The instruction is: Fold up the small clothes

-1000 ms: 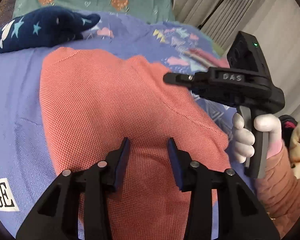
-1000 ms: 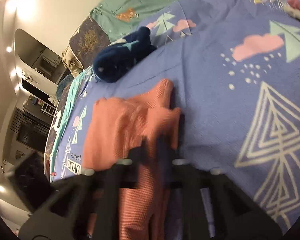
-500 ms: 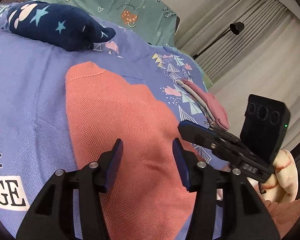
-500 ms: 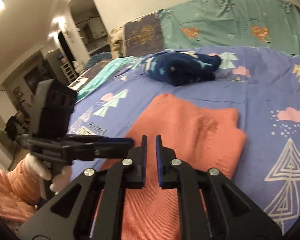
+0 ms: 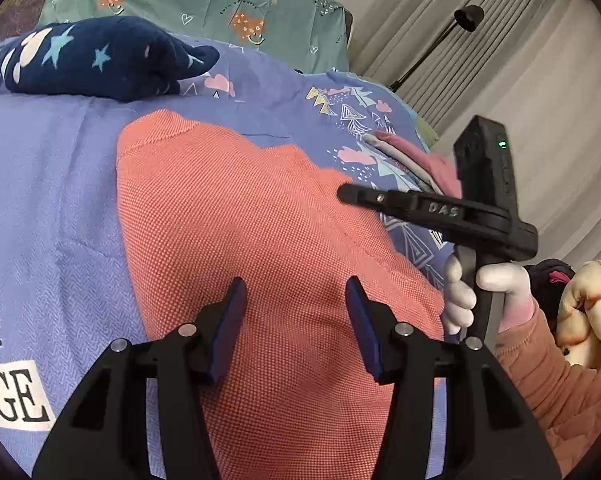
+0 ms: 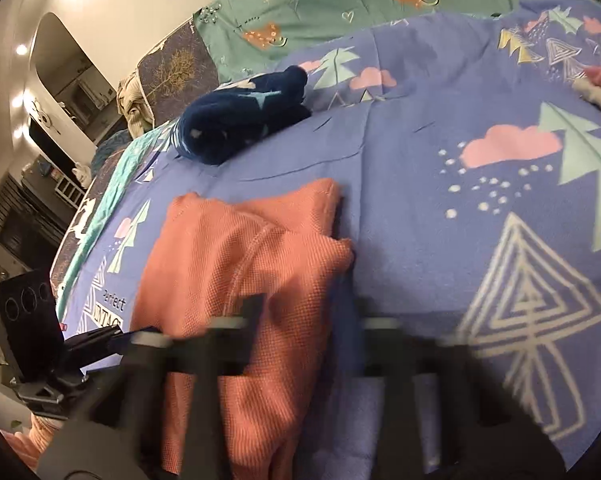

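A coral-orange waffle-knit small garment is laid on the bed's blue patterned cover, already doubled over on itself, with a seamed layer seen lying on top in the right wrist view. It is spread in the middle of the bed, presumably so that both tools can reach its edges.

The left gripper is held just above the near part of the garment; its blue-padded fingers stand parted with only cloth seen below them and nothing pinched, as if readied for a fresh grasp. The right gripper is seen from the side over the garment's right edge, held in a white-gloved hand; its fingers are drawn together and no cloth is seen between them. In its own view it is blurred.

Further off, a rolled navy star-print cloth lies near a teal patterned pillow, and a folded pink garment is set aside at the bed's right edge, apparently finished.
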Demonstrator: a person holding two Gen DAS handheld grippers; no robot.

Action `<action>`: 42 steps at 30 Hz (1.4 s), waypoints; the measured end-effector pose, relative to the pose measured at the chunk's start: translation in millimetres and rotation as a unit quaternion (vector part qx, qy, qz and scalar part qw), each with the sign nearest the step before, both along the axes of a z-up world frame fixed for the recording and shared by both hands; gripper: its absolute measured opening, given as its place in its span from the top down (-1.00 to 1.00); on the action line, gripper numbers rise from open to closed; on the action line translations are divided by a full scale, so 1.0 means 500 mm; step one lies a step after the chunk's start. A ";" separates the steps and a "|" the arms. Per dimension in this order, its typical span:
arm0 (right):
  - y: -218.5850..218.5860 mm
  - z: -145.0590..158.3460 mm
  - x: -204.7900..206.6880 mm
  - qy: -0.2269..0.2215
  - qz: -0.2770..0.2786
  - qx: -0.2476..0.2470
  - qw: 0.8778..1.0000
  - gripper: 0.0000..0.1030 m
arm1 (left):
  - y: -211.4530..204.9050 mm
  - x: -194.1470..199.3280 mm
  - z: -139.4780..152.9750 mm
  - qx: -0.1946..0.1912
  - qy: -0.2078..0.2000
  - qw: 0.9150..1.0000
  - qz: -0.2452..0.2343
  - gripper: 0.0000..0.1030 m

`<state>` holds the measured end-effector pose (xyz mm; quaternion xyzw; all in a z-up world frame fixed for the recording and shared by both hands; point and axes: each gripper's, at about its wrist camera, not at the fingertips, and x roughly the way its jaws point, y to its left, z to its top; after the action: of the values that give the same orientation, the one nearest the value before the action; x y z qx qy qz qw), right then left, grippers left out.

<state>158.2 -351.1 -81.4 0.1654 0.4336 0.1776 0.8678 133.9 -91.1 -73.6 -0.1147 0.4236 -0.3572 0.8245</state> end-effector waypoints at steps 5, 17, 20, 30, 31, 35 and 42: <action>0.059 0.097 -0.068 -0.125 0.071 0.017 0.989 0.85 | 0.006 0.006 0.041 -0.041 -0.010 0.999 -0.015 -0.01; 0.147 0.067 -0.135 -0.113 0.175 0.004 0.978 0.85 | 0.028 0.037 0.034 -0.134 0.048 0.990 -0.002 -0.25; 0.176 0.069 -0.157 -0.118 0.209 -0.015 0.971 0.65 | 0.005 0.048 0.017 -0.077 0.047 0.996 -0.008 0.89; 0.038 0.070 0.013 -0.037 0.091 0.017 0.995 0.54 | 0.015 0.050 -0.009 -0.051 0.053 0.997 0.006 0.89; 0.043 0.056 0.036 -0.025 0.094 0.013 0.995 0.54 | 0.013 0.050 -0.008 -0.047 0.050 0.998 0.005 0.88; 0.083 0.000 0.101 0.029 0.118 0.004 0.993 0.32 | 0.017 0.049 -0.006 -0.045 0.050 0.998 0.006 0.87; 0.140 0.017 0.092 -0.011 0.133 -0.046 0.990 0.95 | 0.021 0.046 -0.001 -0.044 0.043 0.998 0.007 0.87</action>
<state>203.9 -281.2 -73.0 0.0646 0.4498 0.2729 0.8480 156.9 -80.8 -74.3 -0.1687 0.4415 -0.3646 0.8023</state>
